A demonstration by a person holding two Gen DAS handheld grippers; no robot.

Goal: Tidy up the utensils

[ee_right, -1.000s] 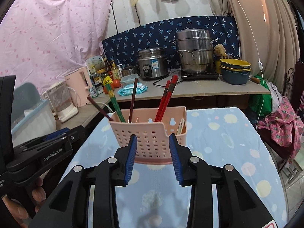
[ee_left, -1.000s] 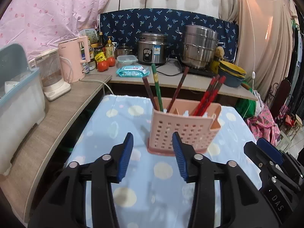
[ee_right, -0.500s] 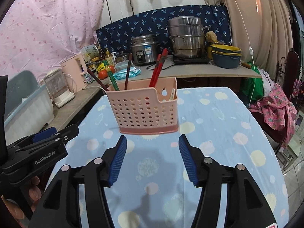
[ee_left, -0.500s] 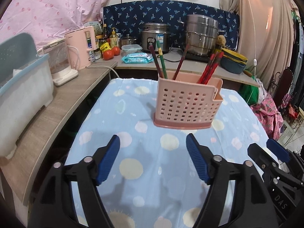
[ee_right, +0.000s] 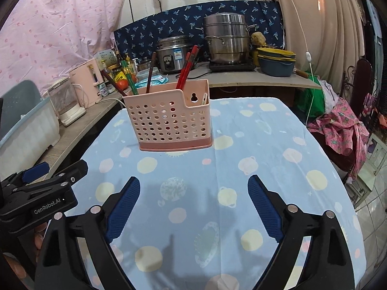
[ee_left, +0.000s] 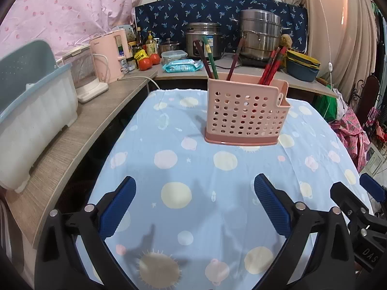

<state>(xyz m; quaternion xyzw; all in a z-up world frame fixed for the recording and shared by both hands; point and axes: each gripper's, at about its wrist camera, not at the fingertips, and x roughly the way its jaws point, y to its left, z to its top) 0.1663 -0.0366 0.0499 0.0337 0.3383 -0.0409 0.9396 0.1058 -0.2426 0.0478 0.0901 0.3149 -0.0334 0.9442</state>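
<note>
A pink perforated utensil holder [ee_left: 244, 113] [ee_right: 169, 123] stands upright on the blue spotted tablecloth [ee_left: 193, 181] [ee_right: 254, 169]. Red chopsticks [ee_left: 272, 66] [ee_right: 187, 68], brown chopsticks [ee_left: 233, 61] [ee_right: 150, 76] and a green one [ee_left: 210, 56] [ee_right: 129, 81] stick up out of it. My left gripper [ee_left: 194, 194] hovers well short of the holder, jaws still opening, nothing between them. My right gripper [ee_right: 193, 193] is likewise back from the holder, jaws opening and empty. Each gripper shows at the edge of the other's view.
A wooden counter [ee_left: 72, 140] runs along the left with a plastic bin [ee_left: 31, 116], a blender [ee_left: 84, 77] and a pink kettle [ee_left: 108, 55]. Behind the table stand a rice cooker [ee_left: 203, 39], a steel steamer pot [ee_left: 261, 38] and stacked bowls [ee_left: 302, 67]. Pink clothing [ee_right: 338, 130] lies at right.
Both grippers have drawn back from the pink holder and sunk toward the cloth. Their jaws have spread from narrow to wide. The holder stays in place.
</note>
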